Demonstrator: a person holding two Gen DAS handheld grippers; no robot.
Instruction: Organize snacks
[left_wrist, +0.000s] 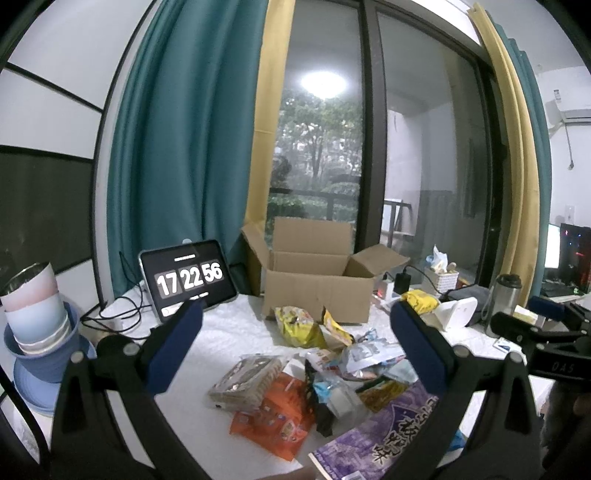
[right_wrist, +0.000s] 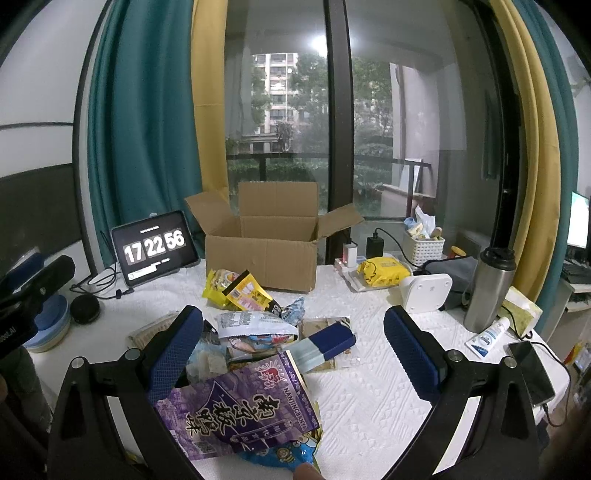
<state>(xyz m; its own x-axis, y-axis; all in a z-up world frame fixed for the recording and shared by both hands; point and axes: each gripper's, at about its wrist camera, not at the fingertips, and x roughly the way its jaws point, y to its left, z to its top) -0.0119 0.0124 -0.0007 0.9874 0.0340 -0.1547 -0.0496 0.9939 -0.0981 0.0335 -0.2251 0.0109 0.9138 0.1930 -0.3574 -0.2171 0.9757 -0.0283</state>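
A pile of snack packets lies on the white table: a yellow bag (left_wrist: 300, 327), an orange packet (left_wrist: 277, 416), a clear tray pack (left_wrist: 246, 378) and a large purple packet (left_wrist: 384, 439), which also shows in the right wrist view (right_wrist: 240, 406). An open cardboard box (left_wrist: 317, 291) stands behind the pile, also in the right wrist view (right_wrist: 262, 254). My left gripper (left_wrist: 295, 332) is open and empty above the pile. My right gripper (right_wrist: 293, 325) is open and empty over the pile's right side; a dark blue box (right_wrist: 328, 341) lies between its fingers.
A tablet clock (left_wrist: 186, 278) stands at the back left, with stacked bowls and cups (left_wrist: 40, 325) beside it. A steel flask (right_wrist: 487, 288), a white stand (right_wrist: 426, 291), a yellow wipes pack (right_wrist: 382, 273), a tube (right_wrist: 487, 338) and a phone (right_wrist: 532, 369) sit on the right.
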